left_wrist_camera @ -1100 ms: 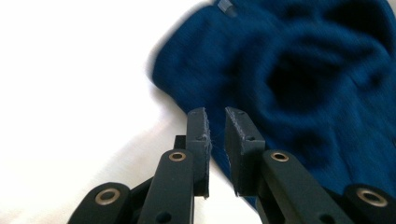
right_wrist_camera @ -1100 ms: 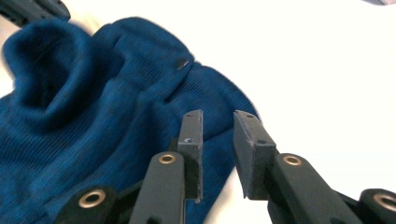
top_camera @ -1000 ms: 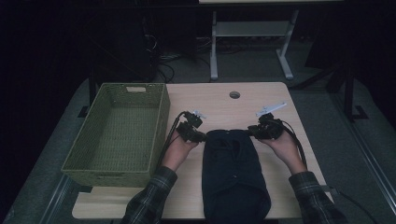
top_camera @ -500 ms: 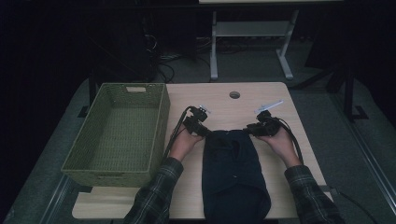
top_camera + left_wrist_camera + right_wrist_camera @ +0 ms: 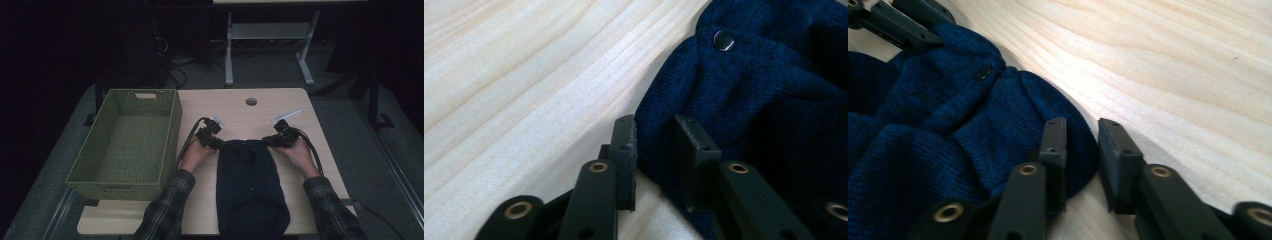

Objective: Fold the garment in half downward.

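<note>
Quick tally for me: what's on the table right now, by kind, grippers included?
Dark blue knit garment: 1
Green woven basket: 1
Grippers: 2, left gripper and right gripper, one at each far corner of the garment
Total: 4

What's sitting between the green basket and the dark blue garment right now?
In the high view, the left tool and its hand, over bare table, lie between the green basket and the dark blue garment.

Green woven basket (image 5: 131, 145) sits on wooden table (image 5: 240, 112).
</note>
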`<state>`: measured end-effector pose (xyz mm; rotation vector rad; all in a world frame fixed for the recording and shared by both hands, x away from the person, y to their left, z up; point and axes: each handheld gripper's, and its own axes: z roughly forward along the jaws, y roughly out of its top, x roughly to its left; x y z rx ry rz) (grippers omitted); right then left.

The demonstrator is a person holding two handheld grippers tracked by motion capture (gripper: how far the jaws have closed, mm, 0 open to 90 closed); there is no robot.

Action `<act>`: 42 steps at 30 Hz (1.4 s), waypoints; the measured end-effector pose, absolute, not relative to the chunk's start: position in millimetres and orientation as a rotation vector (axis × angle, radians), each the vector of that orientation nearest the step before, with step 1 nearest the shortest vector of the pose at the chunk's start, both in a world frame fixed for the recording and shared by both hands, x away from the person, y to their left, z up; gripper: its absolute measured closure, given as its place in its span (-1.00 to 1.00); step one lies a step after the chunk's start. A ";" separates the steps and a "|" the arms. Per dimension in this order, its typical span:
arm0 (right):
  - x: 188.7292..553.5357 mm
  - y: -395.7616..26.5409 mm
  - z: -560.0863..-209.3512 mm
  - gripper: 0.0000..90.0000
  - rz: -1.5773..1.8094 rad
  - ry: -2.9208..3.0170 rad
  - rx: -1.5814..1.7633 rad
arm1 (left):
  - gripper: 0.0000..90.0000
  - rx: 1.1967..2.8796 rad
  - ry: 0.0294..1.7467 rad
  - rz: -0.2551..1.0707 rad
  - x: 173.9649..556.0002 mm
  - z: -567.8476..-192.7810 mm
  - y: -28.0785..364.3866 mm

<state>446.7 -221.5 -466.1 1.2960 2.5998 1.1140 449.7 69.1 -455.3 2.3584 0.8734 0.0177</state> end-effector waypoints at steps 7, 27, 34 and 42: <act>441.9 -213.0 -461.8 0.90 1.037 2.608 1.204 | 0.78 2.379 0.897 0.026 447.4 -451.7 65.5; 434.2 -213.6 -420.5 0.91 1.026 2.493 1.125 | 0.82 2.317 0.855 0.120 446.8 -401.0 70.4; 435.2 -217.8 -391.8 0.91 1.064 2.418 1.062 | 0.82 2.290 0.819 0.205 450.0 -370.1 69.0; 440.4 -216.2 -365.6 0.91 1.076 2.372 1.019 | 0.82 2.265 0.785 0.295 455.1 -344.0 72.1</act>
